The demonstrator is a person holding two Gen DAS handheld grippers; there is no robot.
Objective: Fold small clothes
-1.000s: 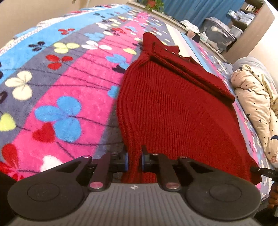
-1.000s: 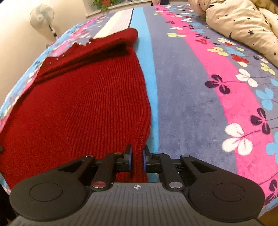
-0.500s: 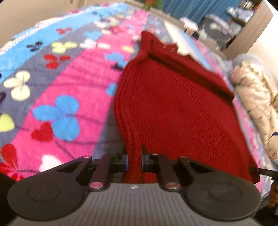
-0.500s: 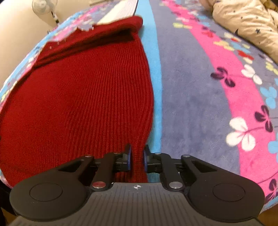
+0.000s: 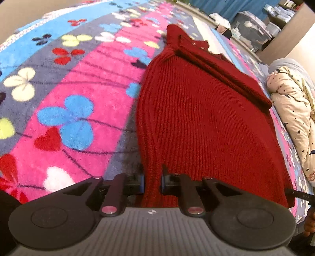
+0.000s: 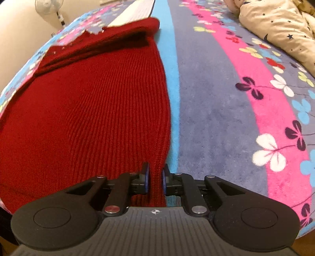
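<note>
A dark red ribbed knit sweater [image 5: 200, 122] lies spread on a flowered blanket, its sleeves folded across the far end. My left gripper [image 5: 152, 180] is shut on the sweater's near left hem corner. In the right wrist view the same sweater [image 6: 94, 110] fills the left half, and my right gripper [image 6: 155, 180] is shut on its near right hem corner. The hem is lifted a little off the blanket at both grippers. The far collar end rests on the blanket.
The striped pink, blue and grey flowered blanket [image 5: 65, 94] covers the bed. A cream star-print quilt [image 5: 295, 110] is bunched at the right; it also shows in the right wrist view [image 6: 279, 25]. Storage boxes [image 5: 254, 29] stand beyond the bed. A fan [image 6: 47, 6] stands far left.
Both grippers have moved forward and up a little with the hem in them, so the near part of the sweater bulges and the far end looks closer.
</note>
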